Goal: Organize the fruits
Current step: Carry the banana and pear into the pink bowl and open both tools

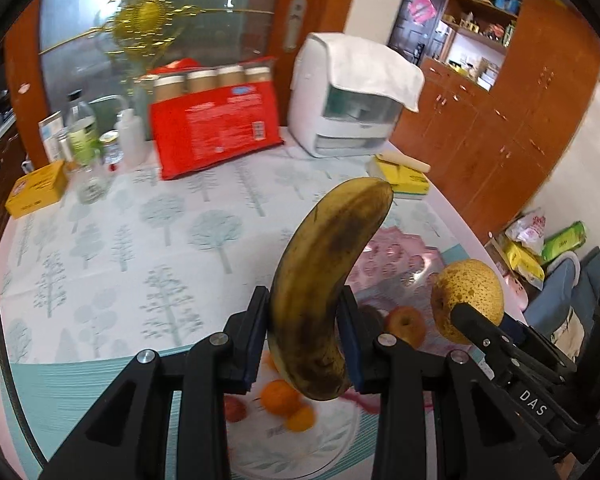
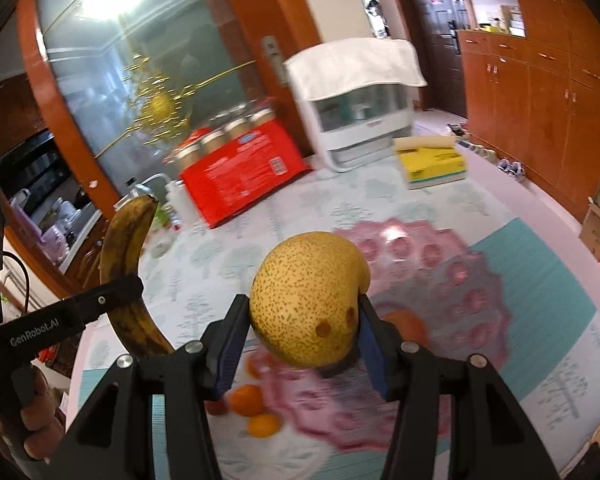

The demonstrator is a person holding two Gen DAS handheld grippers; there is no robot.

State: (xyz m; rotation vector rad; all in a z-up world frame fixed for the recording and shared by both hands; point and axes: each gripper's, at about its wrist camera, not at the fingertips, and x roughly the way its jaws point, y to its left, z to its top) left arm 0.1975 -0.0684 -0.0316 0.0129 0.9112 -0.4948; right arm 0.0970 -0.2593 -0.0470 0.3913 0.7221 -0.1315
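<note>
The left gripper [image 1: 305, 332] is clenched on a banana [image 1: 327, 280], its pads pressing the lower half of the fruit, so the banana stands nearly upright above the worktop [image 1: 120, 248] with its tip arching up and to the right. The right gripper [image 2: 300, 336] is grasping a speckled yellow pear [image 2: 306, 300] across its belly, also clear of the worktop; in the left wrist view it hangs just right of the banana.

The banana is heavily browned, so it is likely soft and easily bruised. The hold sits low on the fruit, leaving a long part above the pads, which could let it lean or pivot; a gentle squeeze nearer the middle would probably be steadier. The skin looks dull, not slippery.

The pear is round, firm-looking and likely the heavier of the two. Its curved, smooth skin gives the flat pads little to bite on, so it may roll if the hold is off-centre. The widest part, where it is now held, seems the best place.

Below both grippers lie oranges [image 1: 280, 398] and an apple [image 1: 407, 325], near a pink patterned tray [image 2: 440, 280] that looks a likely place to set fruit.
</note>
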